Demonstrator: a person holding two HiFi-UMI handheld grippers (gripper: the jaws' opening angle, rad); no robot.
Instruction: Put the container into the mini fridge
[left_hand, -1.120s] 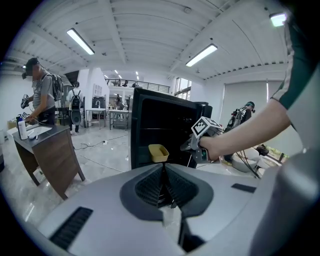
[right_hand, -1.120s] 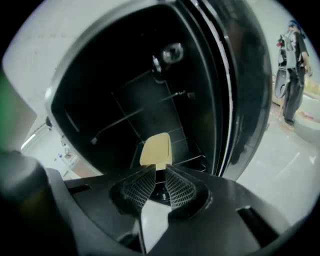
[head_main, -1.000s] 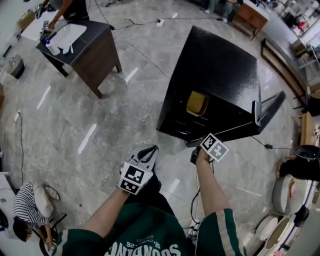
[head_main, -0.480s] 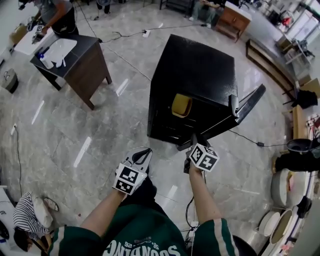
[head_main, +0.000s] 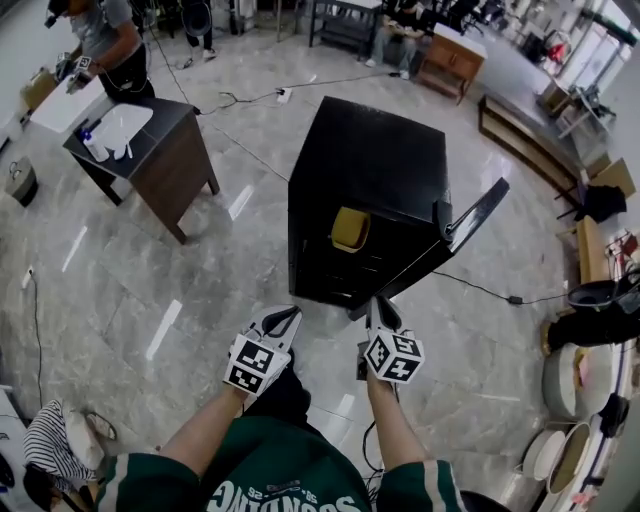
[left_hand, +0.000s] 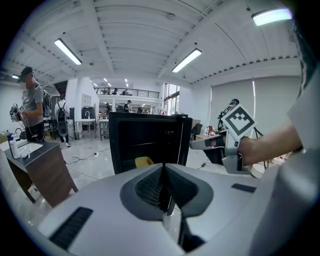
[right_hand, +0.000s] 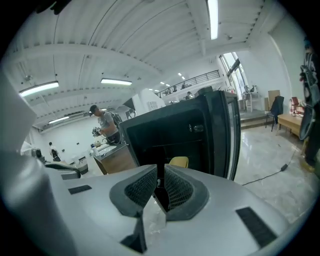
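Left gripper (head_main: 281, 320): held low and forward on a bare left forearm (head_main: 203, 437), jaws pressed together with nothing between them, marker cube (head_main: 252, 365) facing up. Right gripper (head_main: 379, 312): carried near it at about the same height on a bare right forearm (head_main: 392, 428), jaws likewise closed and empty, both grippers pointing ahead.

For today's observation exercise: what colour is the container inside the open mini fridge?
Mustard yellow; the rounded container shows best in the head view.
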